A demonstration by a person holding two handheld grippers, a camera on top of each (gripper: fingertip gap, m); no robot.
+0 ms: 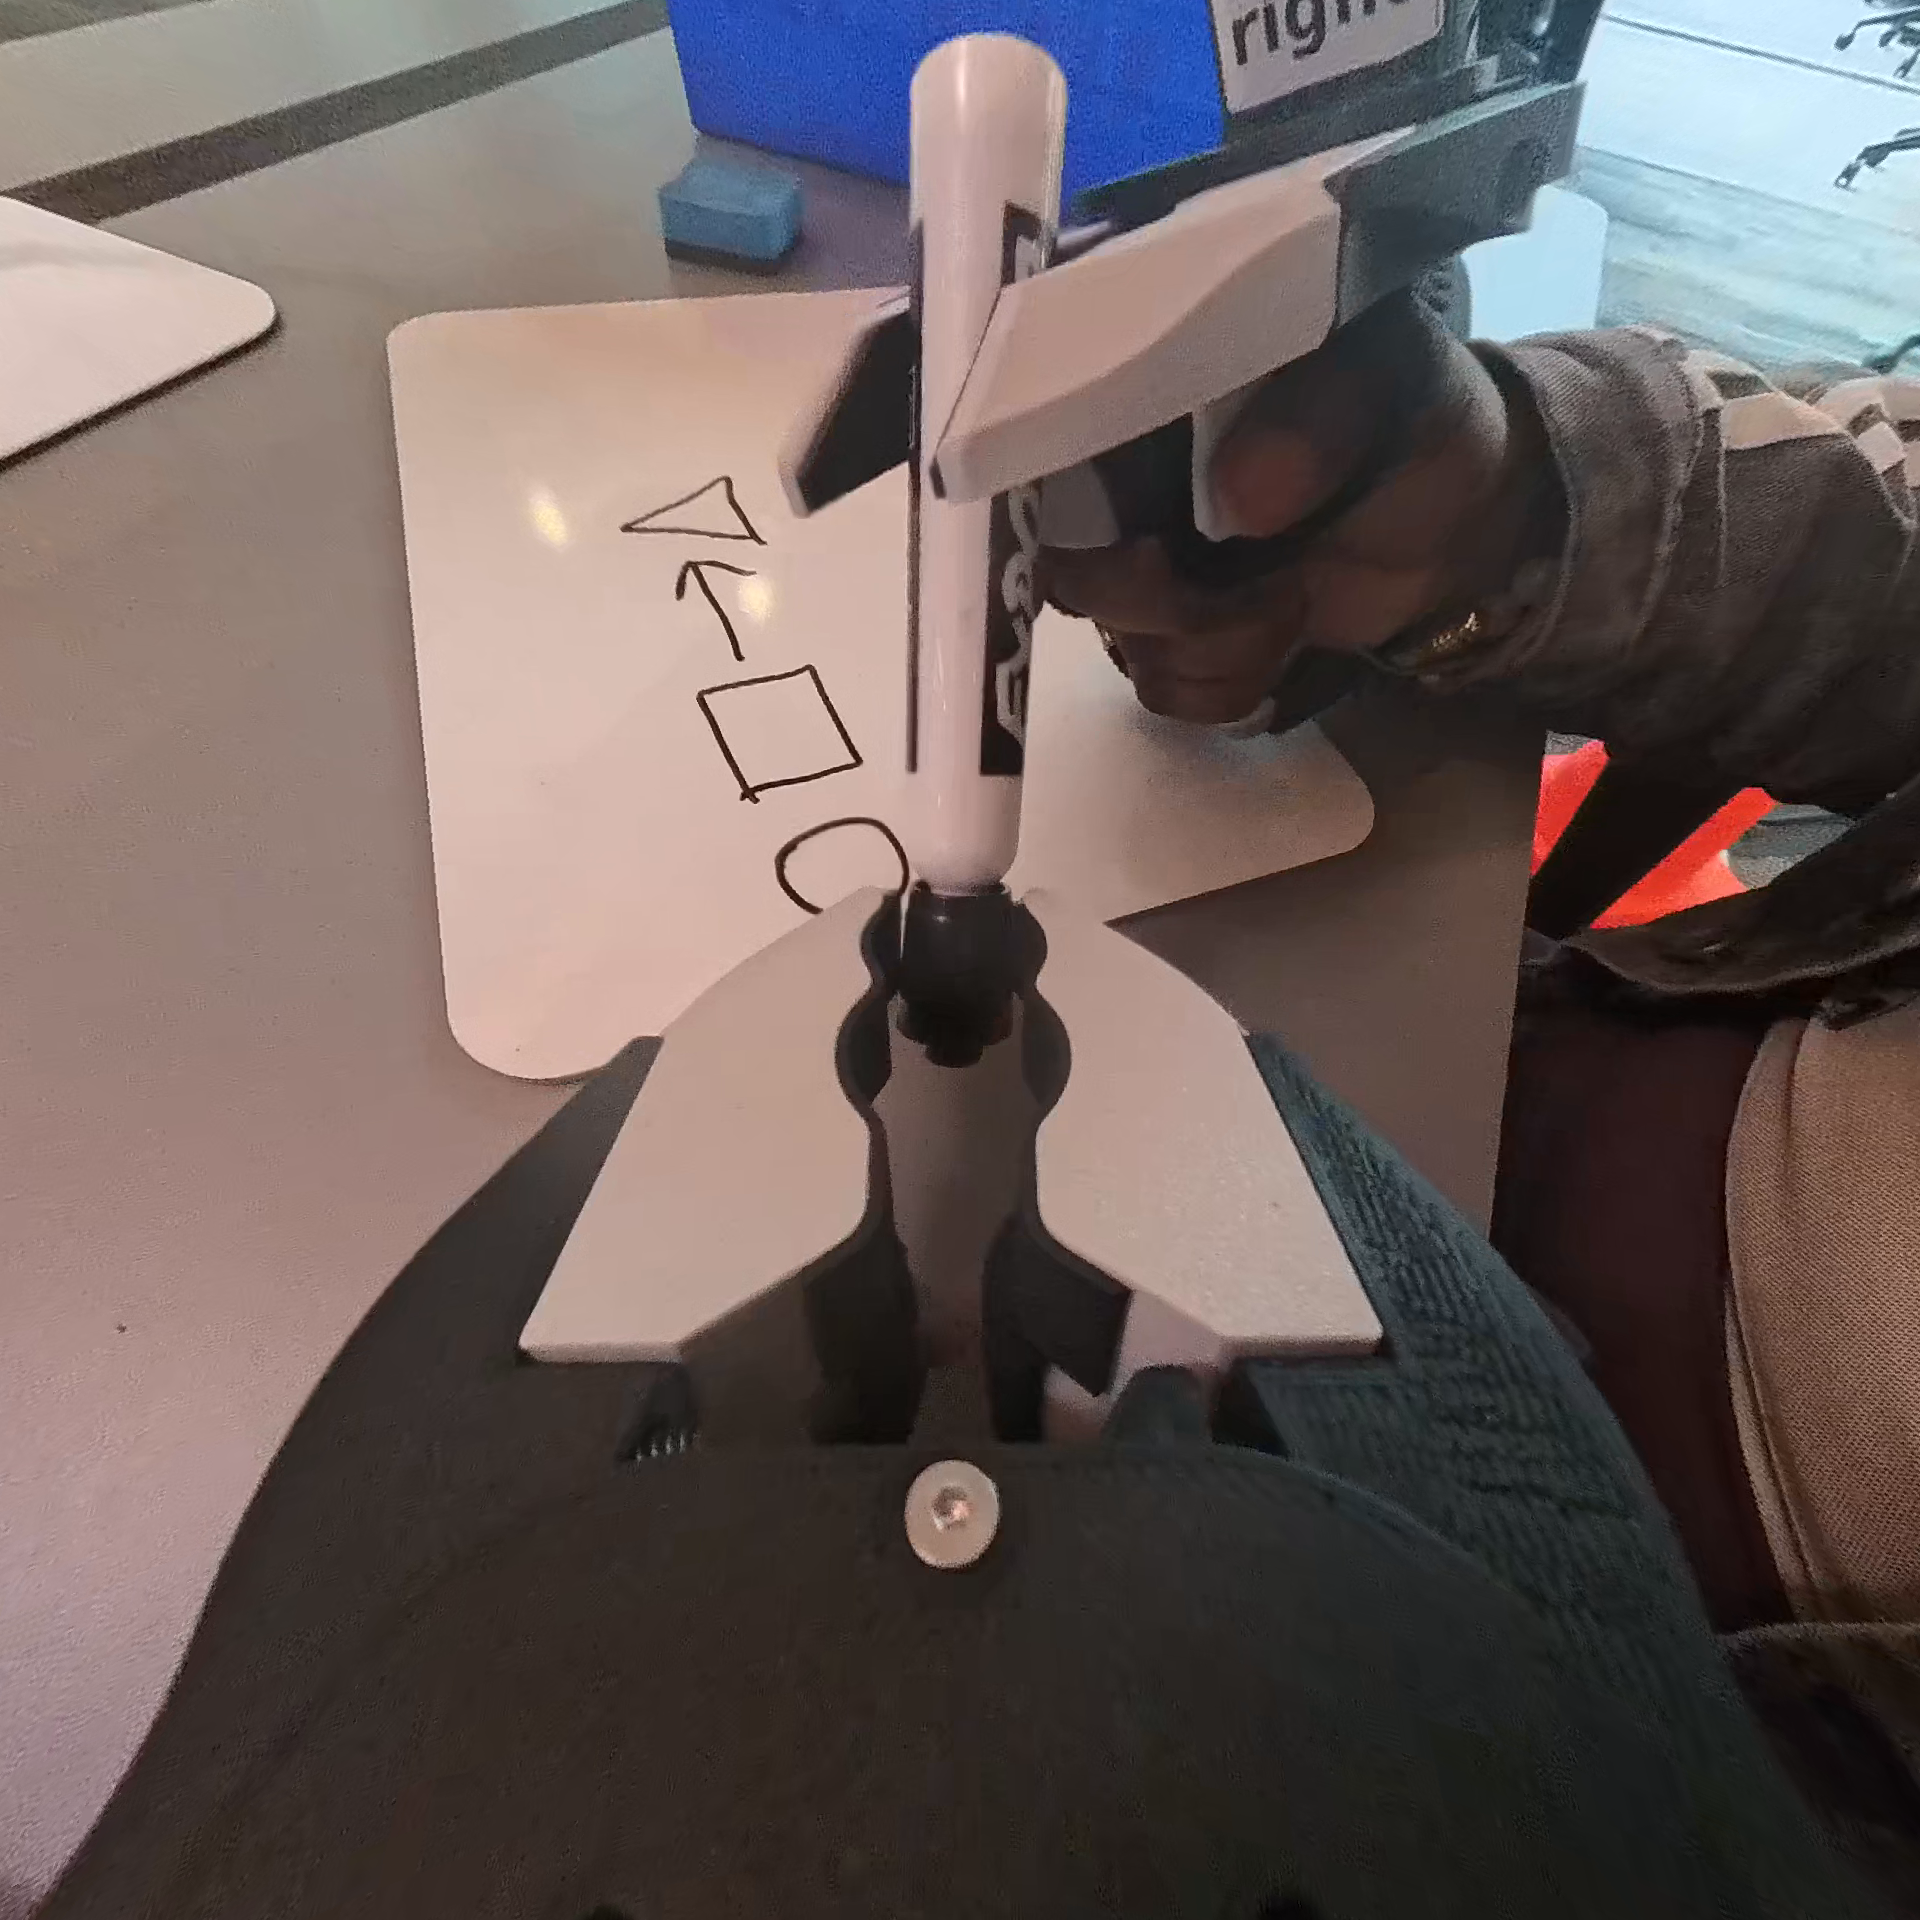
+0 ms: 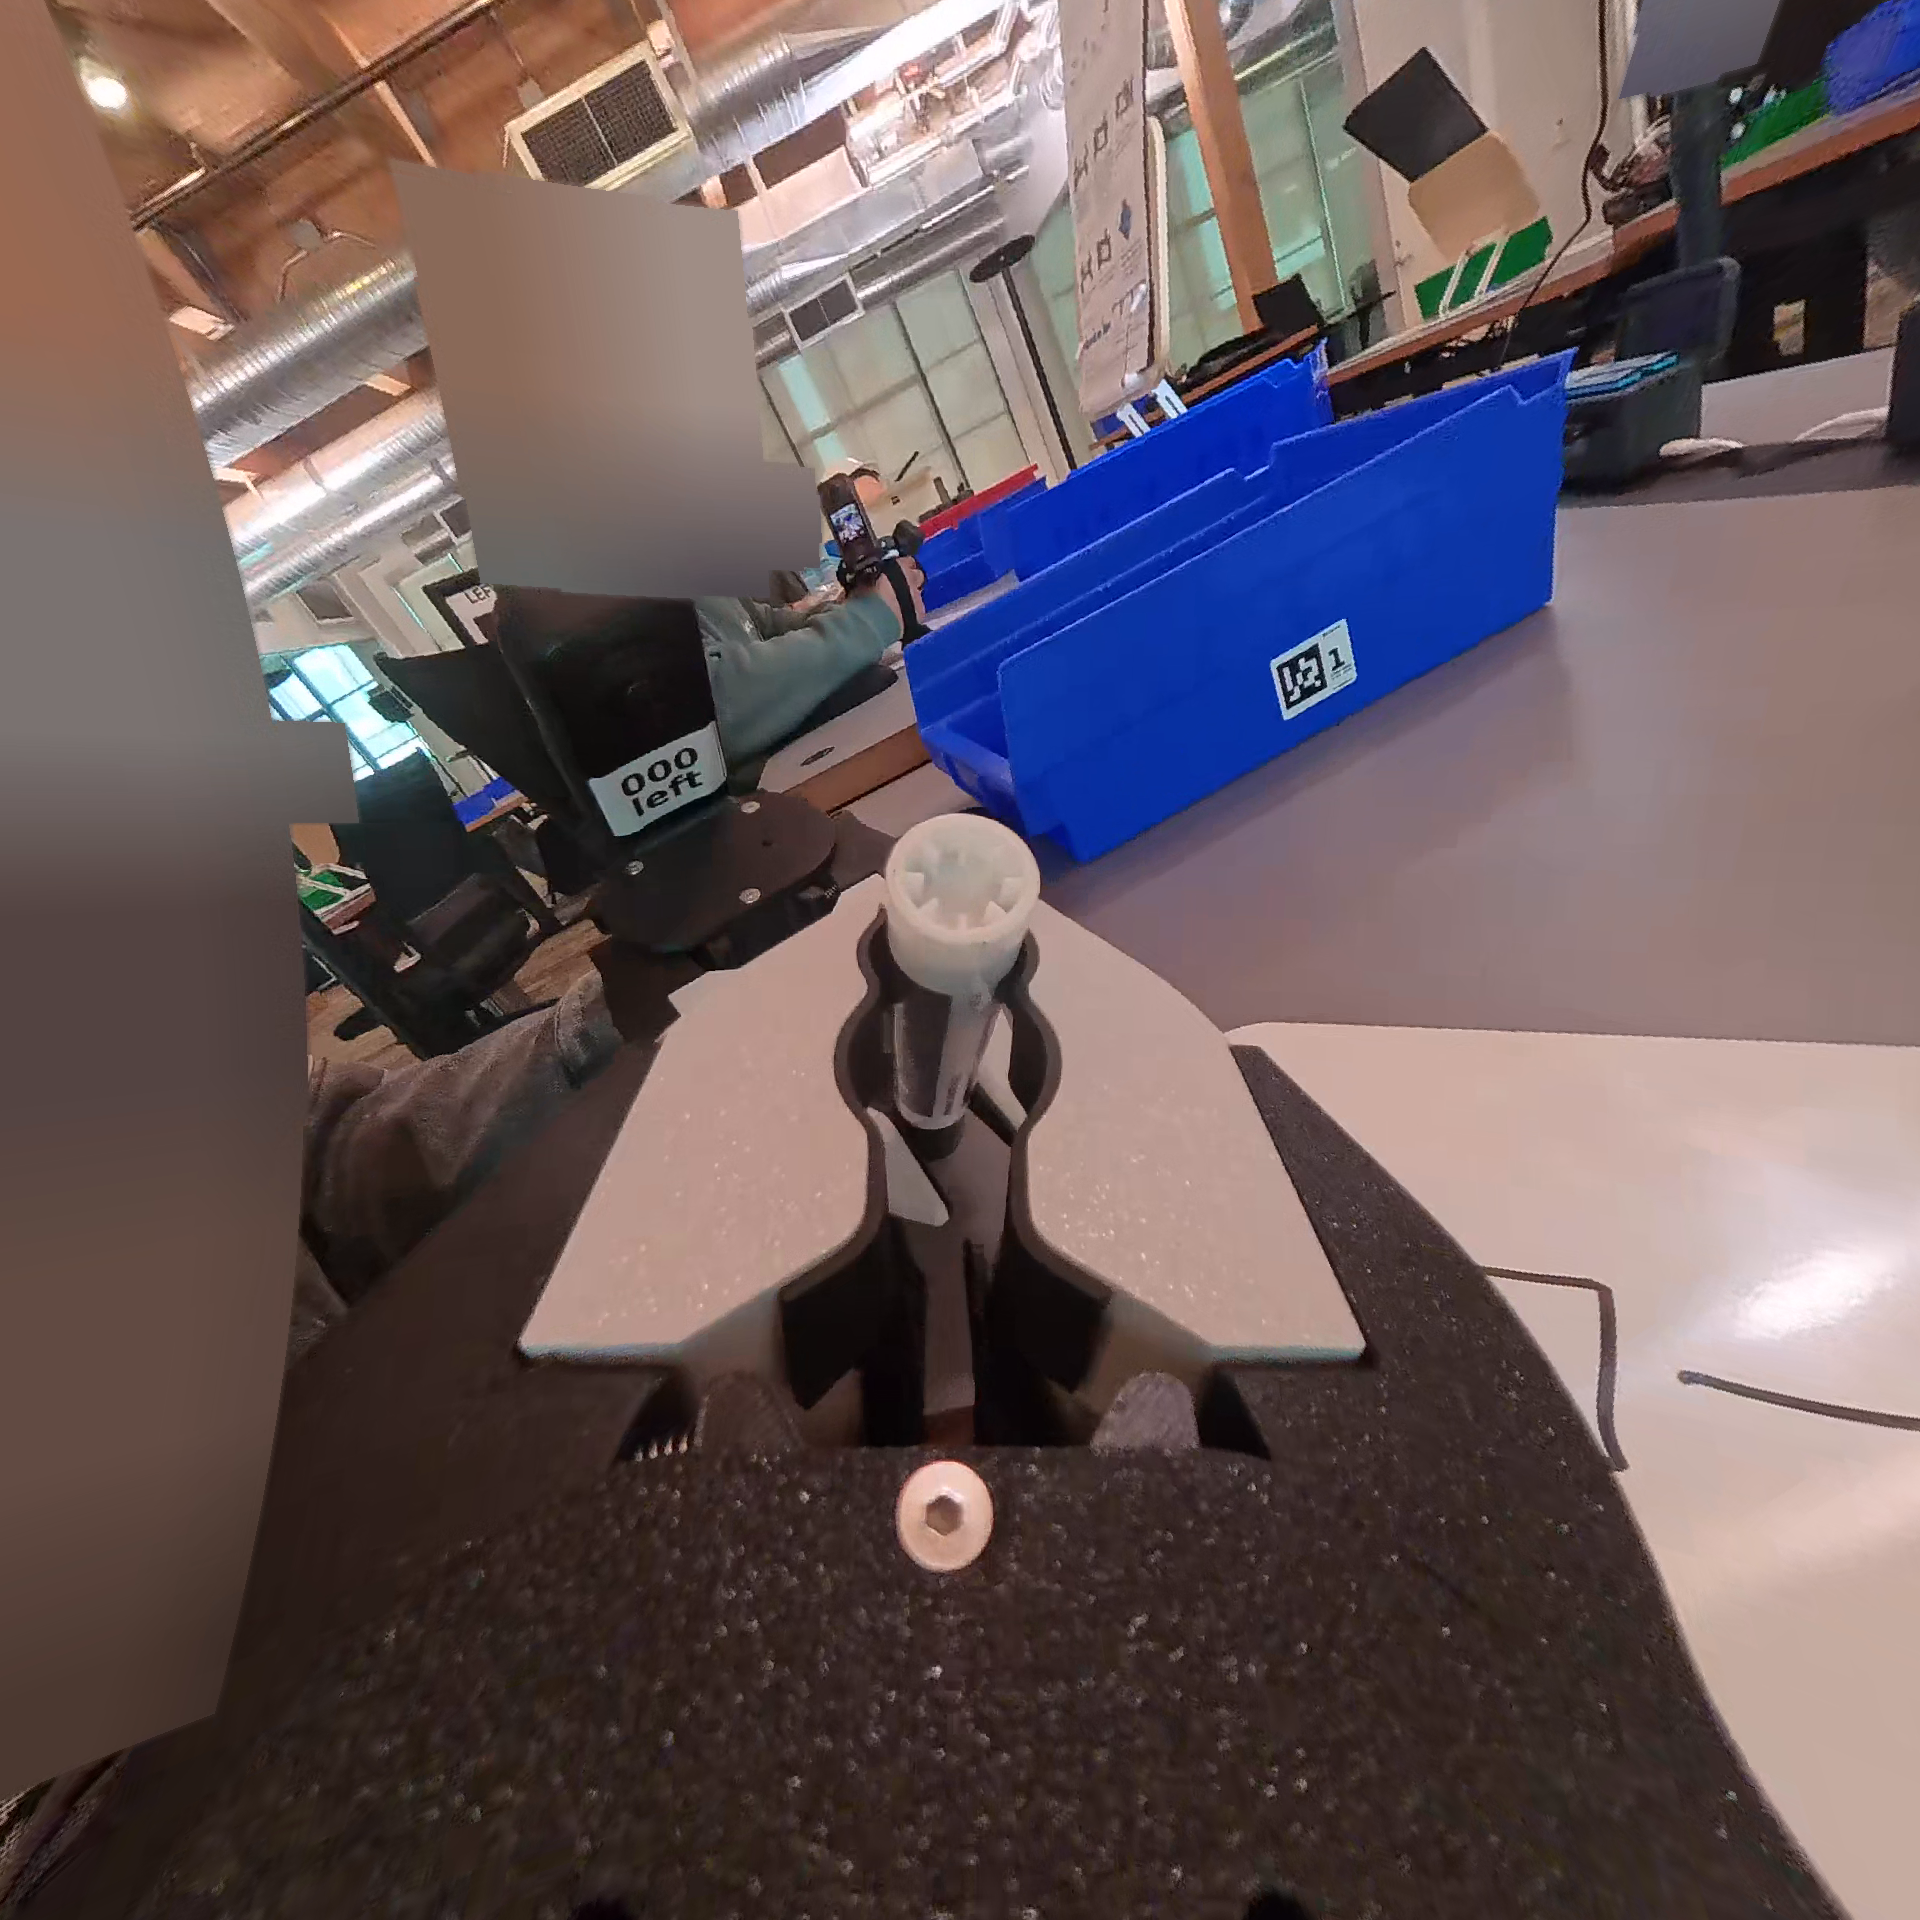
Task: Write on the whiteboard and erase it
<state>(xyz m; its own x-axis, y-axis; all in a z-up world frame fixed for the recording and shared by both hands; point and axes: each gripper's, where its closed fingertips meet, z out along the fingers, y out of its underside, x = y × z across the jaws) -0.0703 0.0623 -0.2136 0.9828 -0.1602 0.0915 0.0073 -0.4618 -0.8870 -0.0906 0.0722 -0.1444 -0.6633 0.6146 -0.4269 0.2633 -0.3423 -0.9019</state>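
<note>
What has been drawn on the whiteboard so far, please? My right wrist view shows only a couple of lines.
Observer: The whiteboard carries a triangle, an arrow, a square and a loop, partly hidden.
Operator: Thank you. Where is the eraser?
Observer: The blue eraser lies on the table beyond the board, beside the blue bin.
Operator: And the marker's lower end?
Observer: The marker has its black end between the left tool fingertips.
</note>
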